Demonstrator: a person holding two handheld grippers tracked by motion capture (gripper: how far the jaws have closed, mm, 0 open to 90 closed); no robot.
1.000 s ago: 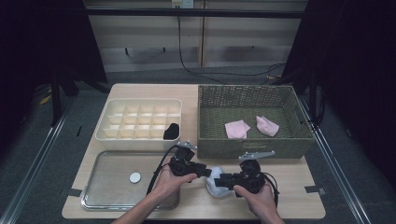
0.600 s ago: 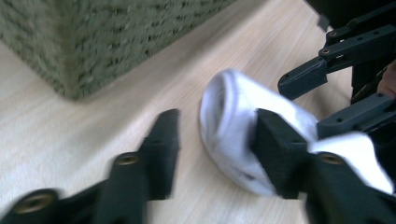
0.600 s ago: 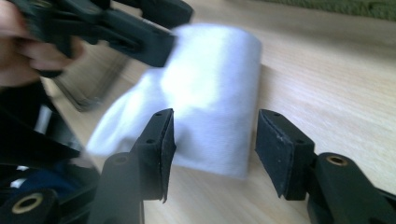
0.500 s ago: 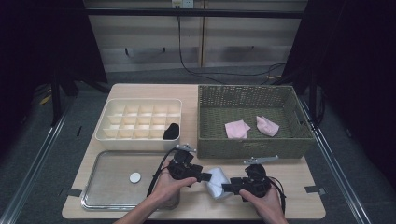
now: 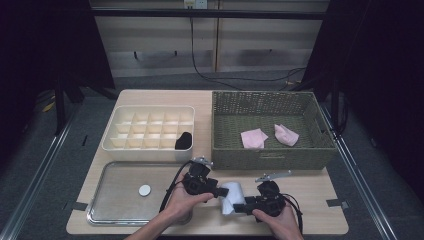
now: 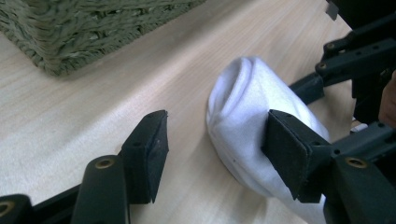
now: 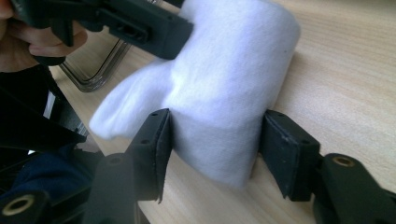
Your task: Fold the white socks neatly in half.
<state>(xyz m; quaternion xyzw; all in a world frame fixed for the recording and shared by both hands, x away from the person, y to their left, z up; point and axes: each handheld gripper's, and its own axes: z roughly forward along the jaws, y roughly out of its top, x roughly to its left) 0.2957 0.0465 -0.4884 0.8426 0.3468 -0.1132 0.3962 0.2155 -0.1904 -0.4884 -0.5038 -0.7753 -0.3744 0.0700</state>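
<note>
A white rolled cloth (image 5: 231, 194) lies on the wooden table near its front edge, between my two grippers. My left gripper (image 5: 221, 191) reaches it from the left and is open. In the left gripper view (image 6: 215, 126) one pad leans on the cloth (image 6: 252, 112) and the other stands apart over bare wood; its jaws have just been opening. My right gripper (image 5: 236, 206) comes from the right. Its jaws have just been closing, and in the right gripper view (image 7: 217, 119) both pads press the sides of the cloth (image 7: 224, 93).
Just behind the grippers stands a woven basket (image 5: 272, 160) holding two pink cloths (image 5: 254, 137) (image 5: 286, 134). A cream divider box (image 5: 150, 127) at the back left holds a black item (image 5: 183, 141). A metal tray (image 5: 105, 172) with a small white disc (image 5: 144, 190) lies front left.
The right gripper has sunk a little toward the table's front edge with the cloth. The left gripper's jaws have spread and let go of the cloth.
</note>
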